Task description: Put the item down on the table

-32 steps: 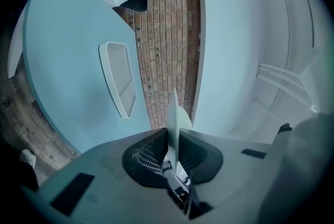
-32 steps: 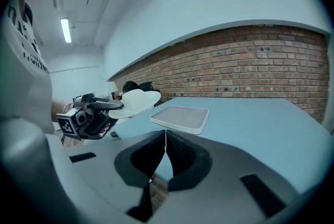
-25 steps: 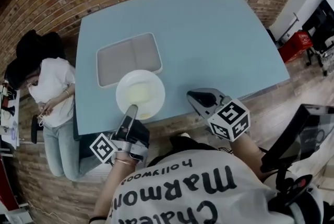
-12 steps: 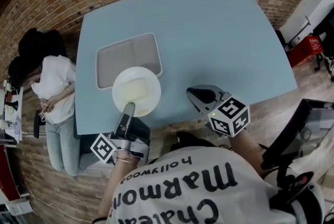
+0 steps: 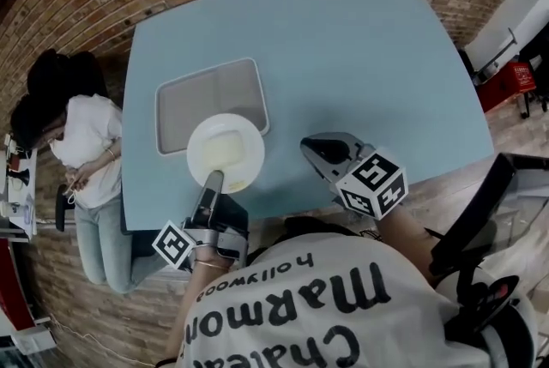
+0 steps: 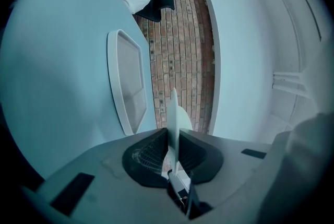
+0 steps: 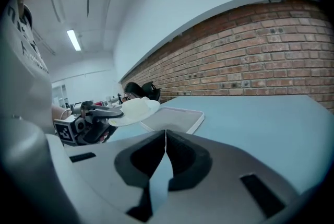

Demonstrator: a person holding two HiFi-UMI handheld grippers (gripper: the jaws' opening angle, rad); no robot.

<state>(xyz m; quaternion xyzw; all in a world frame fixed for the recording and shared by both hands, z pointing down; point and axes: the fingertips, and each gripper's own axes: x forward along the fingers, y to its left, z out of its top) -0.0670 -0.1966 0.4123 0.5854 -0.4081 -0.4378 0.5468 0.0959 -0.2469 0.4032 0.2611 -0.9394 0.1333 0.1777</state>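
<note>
Blue table (image 5: 360, 57) — grey tray (image 5: 206, 94) flat on it.

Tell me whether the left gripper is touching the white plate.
Touching: the left gripper view shows the left gripper clamped on the white plate.

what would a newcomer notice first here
A white plate, pinched by its rim in the left tool, hangs over the near edge of a grey tray. The tray lies on the left of a big pale-blue table; the right tool, shut and empty, hovers at its near edge.
</note>
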